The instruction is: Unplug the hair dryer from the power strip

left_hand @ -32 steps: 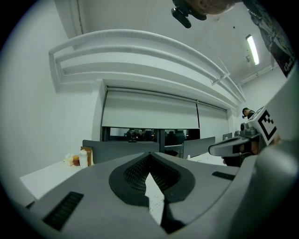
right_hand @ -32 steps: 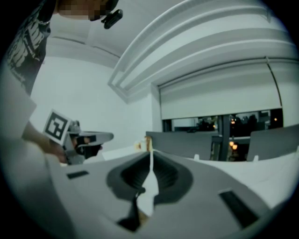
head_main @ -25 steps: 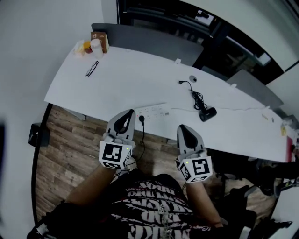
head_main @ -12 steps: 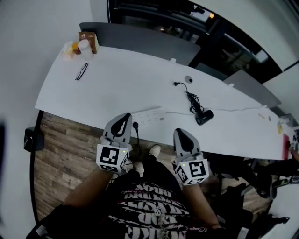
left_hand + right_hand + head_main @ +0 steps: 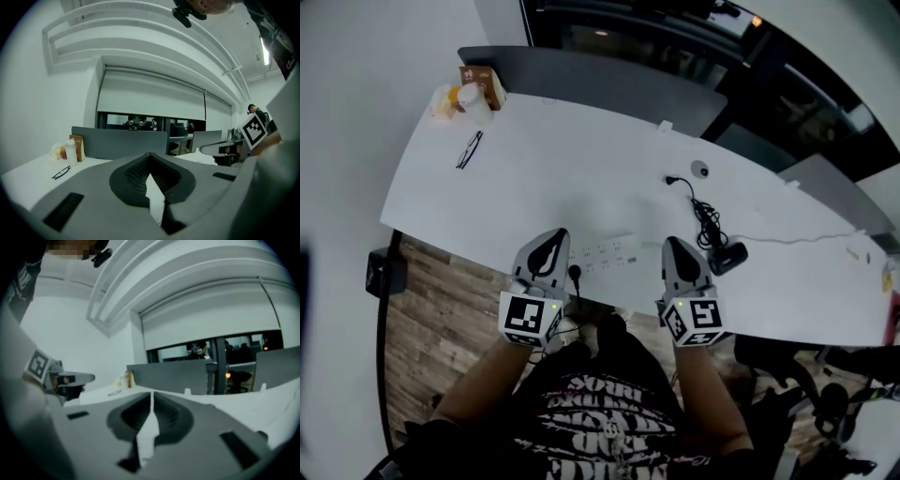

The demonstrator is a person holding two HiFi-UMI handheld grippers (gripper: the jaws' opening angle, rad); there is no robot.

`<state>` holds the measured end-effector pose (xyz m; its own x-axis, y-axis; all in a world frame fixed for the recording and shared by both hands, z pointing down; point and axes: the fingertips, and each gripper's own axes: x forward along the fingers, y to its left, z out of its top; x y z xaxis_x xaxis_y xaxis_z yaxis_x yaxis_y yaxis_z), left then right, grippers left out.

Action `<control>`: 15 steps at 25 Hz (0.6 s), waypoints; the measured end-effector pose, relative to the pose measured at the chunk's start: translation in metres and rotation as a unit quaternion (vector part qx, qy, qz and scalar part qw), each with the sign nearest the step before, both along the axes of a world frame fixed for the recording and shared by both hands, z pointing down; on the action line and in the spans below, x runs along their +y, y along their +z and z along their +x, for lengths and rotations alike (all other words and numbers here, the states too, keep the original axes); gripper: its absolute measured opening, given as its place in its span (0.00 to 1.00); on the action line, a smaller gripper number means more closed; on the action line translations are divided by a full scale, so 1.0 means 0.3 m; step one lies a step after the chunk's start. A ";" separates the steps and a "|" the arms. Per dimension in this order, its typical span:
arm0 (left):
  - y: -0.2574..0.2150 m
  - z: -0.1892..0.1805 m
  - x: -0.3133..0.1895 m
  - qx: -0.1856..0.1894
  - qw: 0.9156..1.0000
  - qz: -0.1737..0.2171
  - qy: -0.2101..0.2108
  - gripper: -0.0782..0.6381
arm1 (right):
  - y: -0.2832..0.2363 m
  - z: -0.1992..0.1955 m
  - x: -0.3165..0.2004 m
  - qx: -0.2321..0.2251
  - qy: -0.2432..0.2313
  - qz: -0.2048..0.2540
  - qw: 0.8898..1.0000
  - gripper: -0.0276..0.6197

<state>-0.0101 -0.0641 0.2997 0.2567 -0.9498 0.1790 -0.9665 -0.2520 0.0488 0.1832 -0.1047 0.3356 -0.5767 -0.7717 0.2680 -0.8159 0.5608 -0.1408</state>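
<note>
In the head view a white power strip (image 5: 605, 253) lies near the white table's (image 5: 544, 178) front edge. A black plug (image 5: 574, 274) sits at its left end, and its black cord drops over the edge. To the right lies a small black appliance (image 5: 727, 255) with a bundled black cord (image 5: 707, 221); whether it is the hair dryer I cannot tell. My left gripper (image 5: 555, 236) (image 5: 150, 157) is shut and empty, just left of the plug. My right gripper (image 5: 673, 244) (image 5: 151, 394) is shut and empty, between the strip and the black appliance.
Glasses (image 5: 469, 150) and a group of bottles with a box (image 5: 473, 87) lie at the table's far left. A small round object (image 5: 700, 169) sits mid-table. A grey partition (image 5: 591, 75) backs the table. Wooden floor (image 5: 441, 300) lies below left, the person's legs below.
Both grippers have moved forward over the table's front edge, to either side of the power strip. Both stay shut and empty.
</note>
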 end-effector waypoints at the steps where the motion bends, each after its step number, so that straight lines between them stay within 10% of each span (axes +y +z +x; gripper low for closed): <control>1: 0.010 0.007 -0.016 -0.003 1.000 -0.005 -0.002 0.15 | 0.031 0.008 -0.037 -0.001 0.003 -0.006 1.000 0.10; 15: 0.087 0.045 -0.119 -0.036 0.997 -0.056 -0.041 0.15 | 0.445 0.107 -0.467 -0.073 0.072 -0.141 0.985 0.10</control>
<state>0.0033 -0.0996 0.3257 0.1614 -0.9402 0.2998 -0.9856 -0.1688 0.0010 0.2153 -0.2449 0.4691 -0.5150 -0.7547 0.4063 -0.8436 0.3623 -0.3962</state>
